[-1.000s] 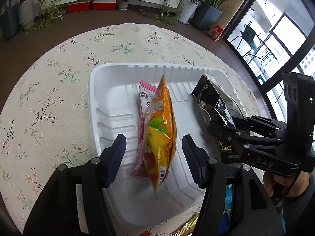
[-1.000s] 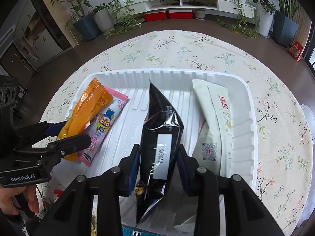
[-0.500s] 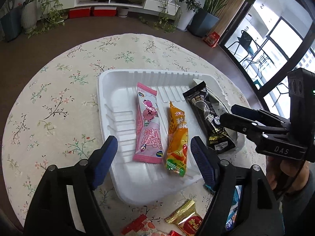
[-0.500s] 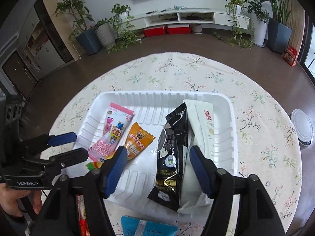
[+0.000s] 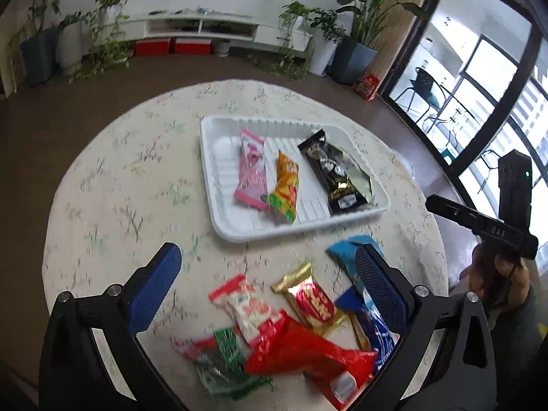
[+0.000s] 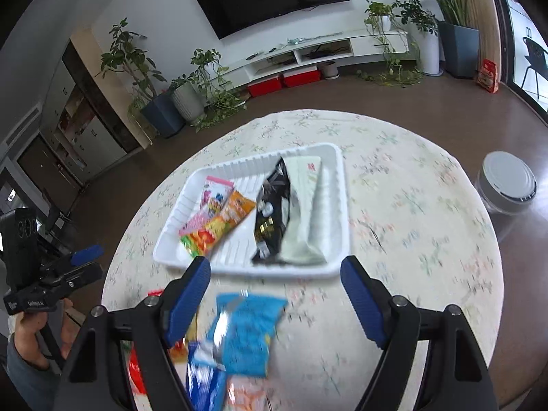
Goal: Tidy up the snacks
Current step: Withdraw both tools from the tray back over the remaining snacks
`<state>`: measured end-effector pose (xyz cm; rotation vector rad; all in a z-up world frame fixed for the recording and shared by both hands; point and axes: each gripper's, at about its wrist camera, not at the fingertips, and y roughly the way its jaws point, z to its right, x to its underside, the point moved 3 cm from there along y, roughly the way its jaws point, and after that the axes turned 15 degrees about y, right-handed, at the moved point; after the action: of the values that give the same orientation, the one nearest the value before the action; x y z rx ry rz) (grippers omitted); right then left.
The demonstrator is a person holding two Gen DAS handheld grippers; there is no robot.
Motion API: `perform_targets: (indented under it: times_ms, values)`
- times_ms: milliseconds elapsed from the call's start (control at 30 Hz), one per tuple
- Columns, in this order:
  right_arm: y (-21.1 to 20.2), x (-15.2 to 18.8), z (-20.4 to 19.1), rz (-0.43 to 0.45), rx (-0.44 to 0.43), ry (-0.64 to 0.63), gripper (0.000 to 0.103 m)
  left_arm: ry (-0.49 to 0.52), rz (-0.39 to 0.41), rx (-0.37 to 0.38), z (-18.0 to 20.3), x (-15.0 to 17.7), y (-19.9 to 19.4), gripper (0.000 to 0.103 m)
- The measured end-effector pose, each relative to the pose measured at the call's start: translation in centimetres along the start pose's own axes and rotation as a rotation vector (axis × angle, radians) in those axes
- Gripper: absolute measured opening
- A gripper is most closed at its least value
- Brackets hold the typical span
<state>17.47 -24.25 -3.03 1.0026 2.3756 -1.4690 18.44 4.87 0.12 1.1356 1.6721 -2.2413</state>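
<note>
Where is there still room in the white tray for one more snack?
The white tray has a bare strip between its left wall and the pink packet, and a narrow gap between the orange packet and the black packet. The right side is crowded: the black packet overlaps a pale packet.

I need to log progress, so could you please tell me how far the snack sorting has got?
Done: four packets lie in the white tray, including the pink packet and black packet. In hand: nothing; the left tool and right tool are open and empty. Left: the loose snacks on the tablecloth.
</note>
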Motion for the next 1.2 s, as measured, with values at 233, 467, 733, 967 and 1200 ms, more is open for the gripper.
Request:
perform_targets:
  times_ms: [233, 467, 733, 967, 1200]
  values:
    - [-1.1, 6.1, 1.1, -0.084, -0.082, 0.031, 0.081, -0.156, -0.027, 0.004, 3.1, 6.5, -1.4, 0.103]
    - [-0.9, 9.8, -0.4, -0.106, -0.109, -0.016, 0.081, -0.174, -0.125, -0.068, 6.6, 8.3, 1.6, 0.102]
    - [-1.4, 11.0, -0.6, -0.1, -0.114, -0.054, 0.081, -0.125, -0.181, -0.093, 7.4, 9.6, 3.7, 0.088]
    - [-1.7, 11.4, -0.2, -0.104, -0.112, -0.041, 0.081, -0.124, -0.187, -0.076, 7.0, 10.9, 3.2, 0.065]
    - [-2.1, 12.0, -0.7, -0.102, -0.12, -0.064, 0.081, -0.115, -0.219, -0.14, 6.7, 10.1, 3.3, 0.07]
